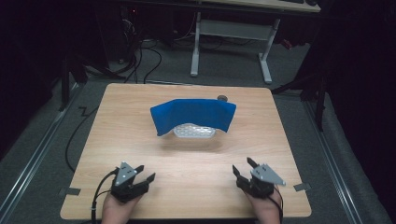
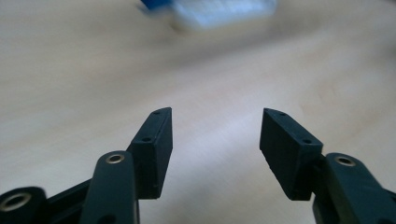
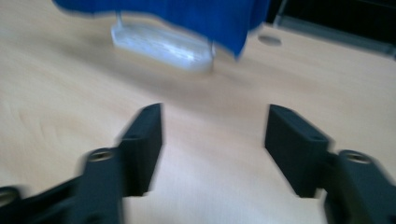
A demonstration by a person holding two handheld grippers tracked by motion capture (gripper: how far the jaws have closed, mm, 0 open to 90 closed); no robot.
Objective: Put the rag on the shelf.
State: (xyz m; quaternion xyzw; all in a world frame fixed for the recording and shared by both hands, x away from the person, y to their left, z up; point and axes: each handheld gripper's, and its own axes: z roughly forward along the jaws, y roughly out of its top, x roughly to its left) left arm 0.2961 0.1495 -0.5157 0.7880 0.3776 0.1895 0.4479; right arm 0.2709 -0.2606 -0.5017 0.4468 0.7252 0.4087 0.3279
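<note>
While resting on the wooden table point(image 1: 140, 121), well beyond both hands, blue cloth point(image 1: 194, 115) draped in an arc over a clear plastic tray point(image 1: 194, 132) near the middle, slightly toward the far side, with a small dark round thing point(image 1: 222, 98) just behind the cloth's right end. At the near left edge, left gripper point(image 1: 145, 173) with jaws spread wide, nothing between them. At the near right edge, right gripper point(image 1: 243, 167) likewise wide open and empty.
</note>
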